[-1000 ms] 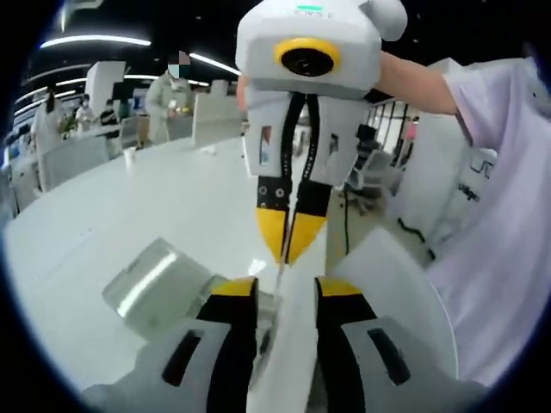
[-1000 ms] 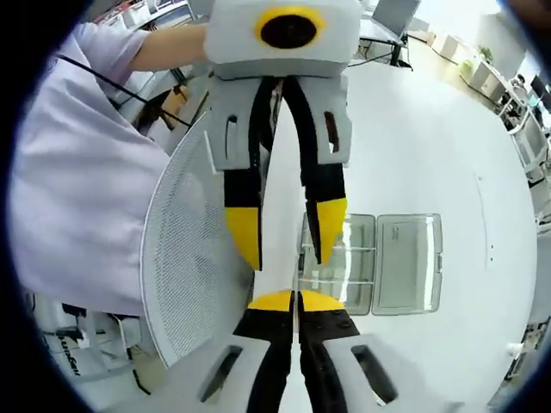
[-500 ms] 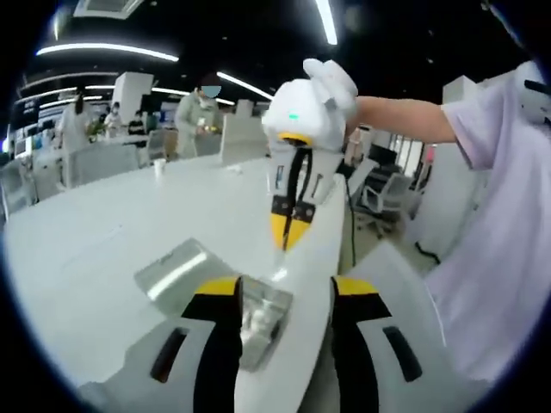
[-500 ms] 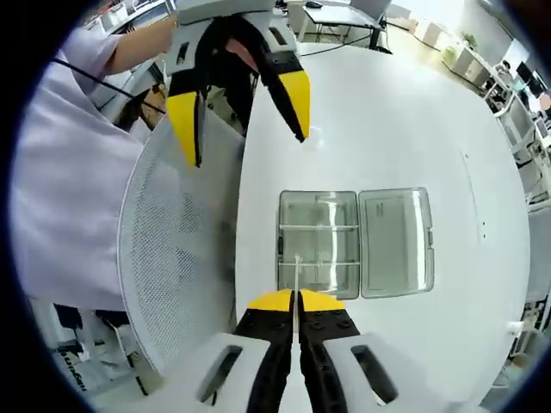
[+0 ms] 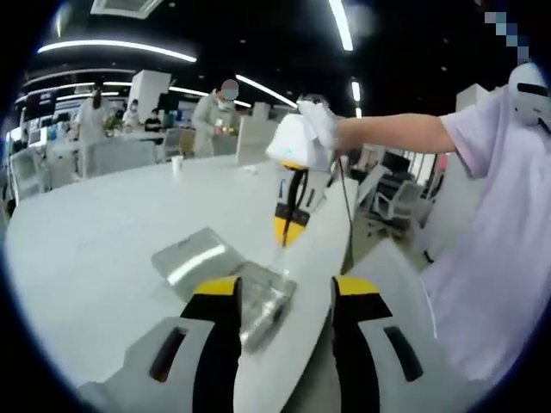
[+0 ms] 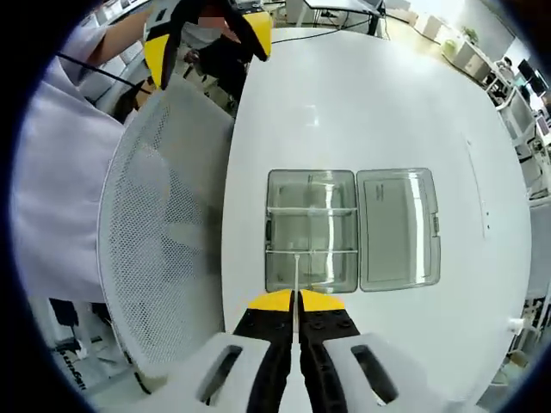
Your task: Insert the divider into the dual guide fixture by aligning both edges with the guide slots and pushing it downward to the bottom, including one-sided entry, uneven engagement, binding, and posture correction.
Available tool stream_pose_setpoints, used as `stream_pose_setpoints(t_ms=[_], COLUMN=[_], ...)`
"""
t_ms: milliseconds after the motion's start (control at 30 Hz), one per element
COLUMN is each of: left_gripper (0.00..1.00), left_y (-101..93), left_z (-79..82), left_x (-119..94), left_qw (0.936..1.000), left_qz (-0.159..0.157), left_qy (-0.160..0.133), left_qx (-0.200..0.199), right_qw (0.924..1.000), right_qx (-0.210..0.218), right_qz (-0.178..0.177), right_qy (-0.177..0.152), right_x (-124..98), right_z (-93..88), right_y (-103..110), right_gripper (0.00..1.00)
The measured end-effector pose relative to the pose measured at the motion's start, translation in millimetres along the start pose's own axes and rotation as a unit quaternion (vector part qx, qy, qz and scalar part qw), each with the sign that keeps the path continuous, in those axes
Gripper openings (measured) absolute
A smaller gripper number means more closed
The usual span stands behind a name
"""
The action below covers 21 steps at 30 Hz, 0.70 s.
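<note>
Our right tool [image 6: 295, 299] pinches the thin divider [image 6: 296, 271] edge-on, its far end over the clear box [image 6: 312, 231] on the white table [image 6: 344, 112]. Our left tool [image 5: 281, 292] is spread wide, empty, near the box.

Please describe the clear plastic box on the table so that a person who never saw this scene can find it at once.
Start at the large white table. Just ahead of the right gripper, which pinches a thin white divider, lies the clear plastic box with its lid swung open flat beside it. It is the transparent thing on the white tabletop, and thin partitions cross its tray.
</note>
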State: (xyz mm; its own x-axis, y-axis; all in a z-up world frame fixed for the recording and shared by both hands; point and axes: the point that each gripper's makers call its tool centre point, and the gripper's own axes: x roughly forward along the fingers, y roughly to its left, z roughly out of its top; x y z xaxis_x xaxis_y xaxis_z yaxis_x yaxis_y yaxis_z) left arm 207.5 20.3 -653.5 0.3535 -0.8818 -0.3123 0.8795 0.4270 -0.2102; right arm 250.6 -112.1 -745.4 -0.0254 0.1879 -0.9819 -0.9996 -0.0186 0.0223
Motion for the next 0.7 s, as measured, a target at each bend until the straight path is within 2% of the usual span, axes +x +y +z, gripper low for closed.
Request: stream_pose_setpoints(t_ms=[133, 333, 533, 700], left_gripper=[0.41, 0.42, 0.42, 0.42], left_y=[3.8, 13.9, 15.7, 19.8], left_z=[-7.6, -34.2, -33.3, -33.9], left_x=[-4.6, -11.7, -25.9, -33.6], left_qw=[0.9999, 0.9989, 0.9985, 0.9980], left_qz=[0.009, 0.028, 0.040, 0.050], left_qy=[0.003, 0.036, 0.033, 0.032], left_qx=[-0.006, -0.012, -0.017, -0.020], right_qw=[1.0000, 0.9999, 0.9999, 0.9998], right_qx=[0.004, 0.003, 0.012, 0.004], right_qz=[0.002, 0.003, 0.005, 0.001], right_qy=[0.000, 0.009, 0.009, 0.021], right_x=[12.9, 26.9, 35.9, 40.1], right_z=[-1.5, -6.0, -7.3, -10.4], right_y=[-3.2, -5.7, -8.4, -9.3], right_gripper=[0.00, 0.00, 0.00, 0.00])
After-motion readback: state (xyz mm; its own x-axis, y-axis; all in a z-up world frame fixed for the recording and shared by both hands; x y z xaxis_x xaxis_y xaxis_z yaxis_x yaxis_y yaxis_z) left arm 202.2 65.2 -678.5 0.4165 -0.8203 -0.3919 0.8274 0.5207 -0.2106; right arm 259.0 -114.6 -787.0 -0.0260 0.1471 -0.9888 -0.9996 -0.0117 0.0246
